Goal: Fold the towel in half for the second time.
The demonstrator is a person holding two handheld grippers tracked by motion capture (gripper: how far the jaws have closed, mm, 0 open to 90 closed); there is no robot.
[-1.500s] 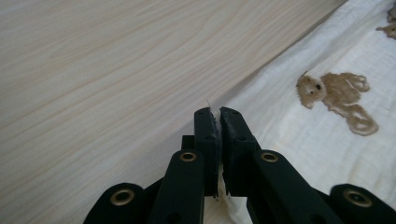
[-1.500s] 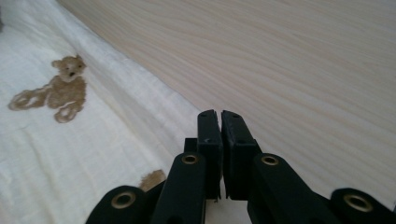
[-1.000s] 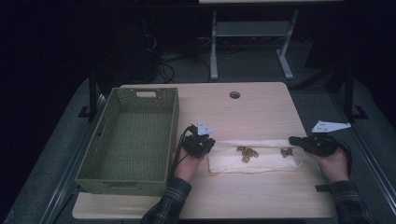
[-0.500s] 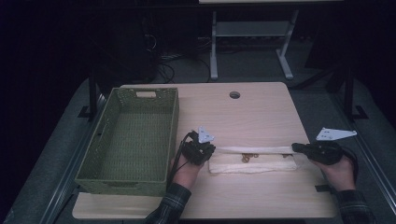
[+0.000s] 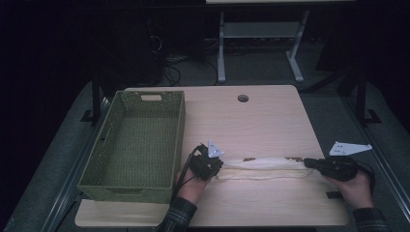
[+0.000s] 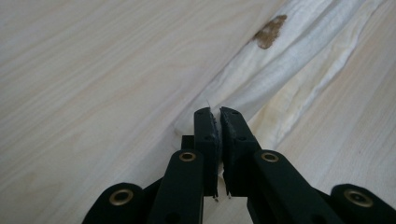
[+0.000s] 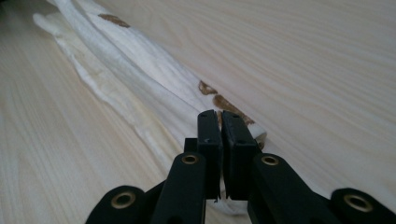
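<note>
Left gripper (image 5: 216, 164): jaws clamped down to a sliver, with the thin edge of the white cloth (image 5: 263, 166) pinched between the pads. In the left gripper view (image 6: 219, 116) the fabric runs out from the fingertips up and to the right as a folded, stretched band with a brown patch on it farther along.

Right gripper (image 5: 309, 163): same story, jaws squeezed nearly together on the opposite end of the cloth. In the right gripper view (image 7: 219, 116) the fabric comes out of the tips and runs away to the upper left, brown marks just beyond the pads and one more near the far end.

Cloth (image 7: 140, 60) is strung between the two grippers as a long narrow strip, pulled fairly straight. Its upper fold looks lifted at the gripped ends; the lower layer lies flat on the wooden table (image 5: 251, 121).

Both grippers sit low, close to the tabletop, pointing at each other along the strip. Left hand (image 5: 193, 186) sits behind its gripper, right hand (image 5: 355, 186) behind its own.

Green woven basket (image 5: 138, 140) stands just beside the left gripper, on the side away from the cloth, not touching it. Round cable hole (image 5: 242, 98) in the table is well beyond the strip.
</note>
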